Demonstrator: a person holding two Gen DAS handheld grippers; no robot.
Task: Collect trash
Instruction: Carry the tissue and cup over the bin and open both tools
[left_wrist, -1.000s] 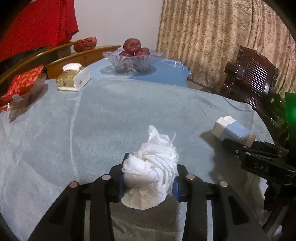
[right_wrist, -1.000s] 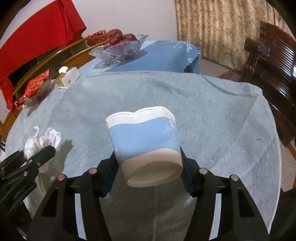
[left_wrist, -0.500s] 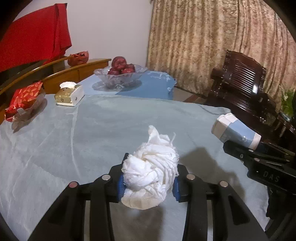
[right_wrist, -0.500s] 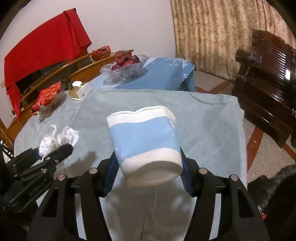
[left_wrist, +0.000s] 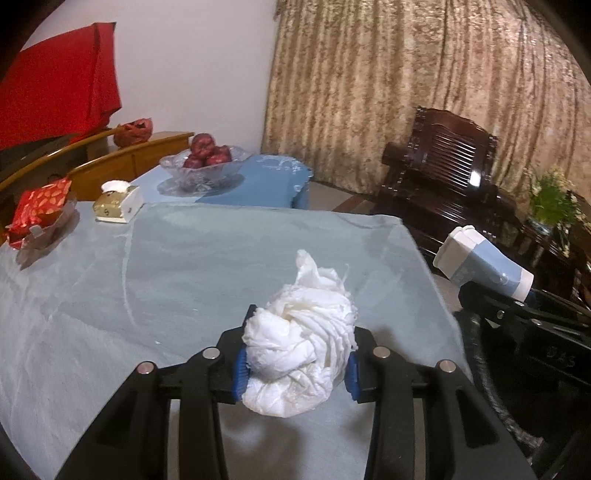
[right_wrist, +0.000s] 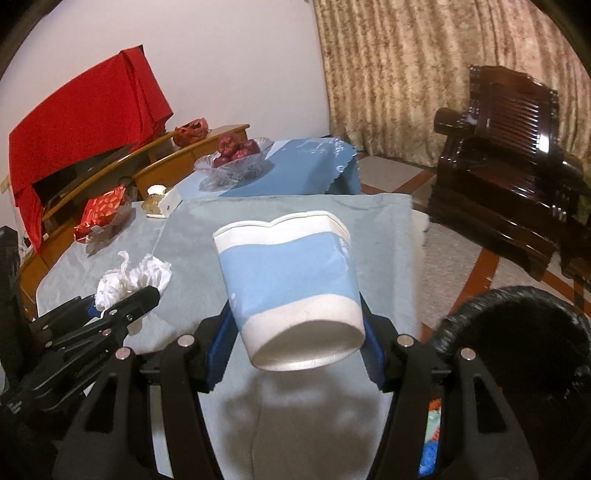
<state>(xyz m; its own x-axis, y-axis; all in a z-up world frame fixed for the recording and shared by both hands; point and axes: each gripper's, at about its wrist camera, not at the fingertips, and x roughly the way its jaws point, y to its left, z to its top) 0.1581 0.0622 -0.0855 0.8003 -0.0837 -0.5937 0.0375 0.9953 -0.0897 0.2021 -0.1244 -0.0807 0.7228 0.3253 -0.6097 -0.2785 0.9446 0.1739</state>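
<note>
At lower centre of the left wrist view, the left claw (left_wrist: 295, 365) clamps a crumpled white tissue wad (left_wrist: 301, 347) above the grey-clothed counter (left_wrist: 184, 266). Lower centre of the right wrist view, the right claw (right_wrist: 295, 343) grips a dented blue-and-white paper cup (right_wrist: 291, 280), black bin (right_wrist: 517, 350) at lower right.

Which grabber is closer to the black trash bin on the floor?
Right. The right gripper with its cup sits beside the black bin; the left gripper is farther off.
</note>
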